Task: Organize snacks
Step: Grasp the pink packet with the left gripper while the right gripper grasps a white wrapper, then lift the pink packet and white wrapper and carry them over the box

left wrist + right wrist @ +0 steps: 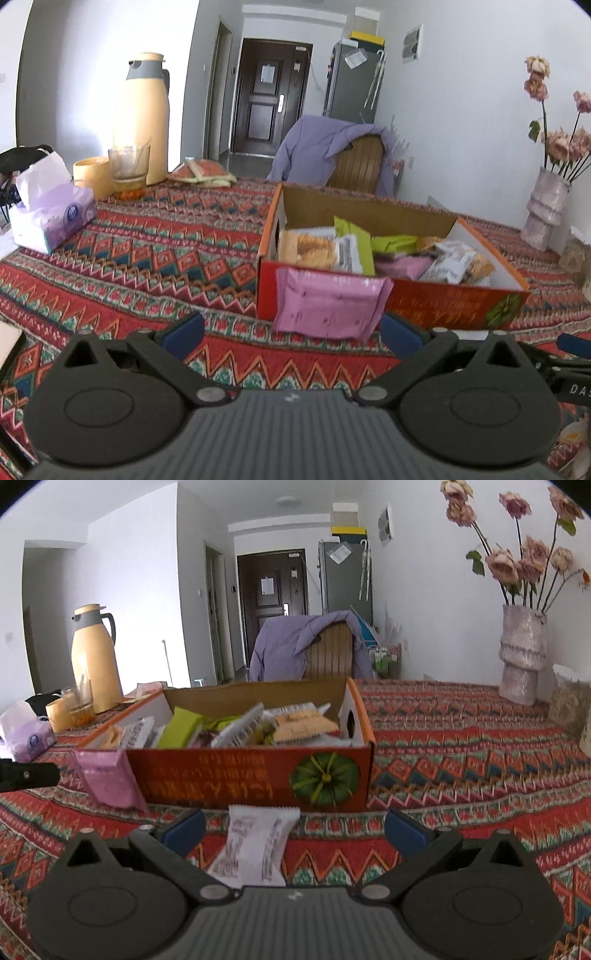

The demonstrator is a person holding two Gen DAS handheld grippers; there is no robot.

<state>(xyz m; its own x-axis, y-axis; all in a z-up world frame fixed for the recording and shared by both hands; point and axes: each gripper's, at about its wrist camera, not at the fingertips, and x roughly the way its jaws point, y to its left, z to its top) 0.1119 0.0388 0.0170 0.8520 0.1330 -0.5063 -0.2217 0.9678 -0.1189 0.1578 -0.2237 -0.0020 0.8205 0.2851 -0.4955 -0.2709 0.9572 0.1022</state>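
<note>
Left wrist view. The left gripper [291,334] is hovering low over the patterned tablecloth [147,258], its jaws spread wide and gripping nothing. Just ahead, a pink snack packet [328,304] is leaning against the front wall of the orange cardboard box [454,306], its lower edge resting on the cloth. The box is sitting open-topped on the table and is holding a loose pile of snack packets [369,251] in green, pink, white and biscuit-printed wrappers. To the left, a purple tissue pack [51,218] is lying on the cloth; behind it a yellow cup [92,175], a glass [129,166] and a tall yellow thermos jug [144,118] are standing close together. A small stack of flat packets [203,171] is lying near the far table edge. Beyond the table, a chair [358,162] draped with a purple garment [314,144] is facing a dark door [269,99] and a grey refrigerator [351,85]. A vase of dried roses [546,206] is standing at the right.

Right wrist view. The right gripper [293,829] is also hovering just above the cloth, jaws spread apart. A white printed snack packet [255,845] is lying on the tablecloth between the two fingers, touching neither pad as far as can be seen, just in front of the box wall bearing a green pumpkin print [325,779]. The pink packet is showing at the box's left front corner. White walls are enclosing the room, with a hallway leading to the door.
</note>
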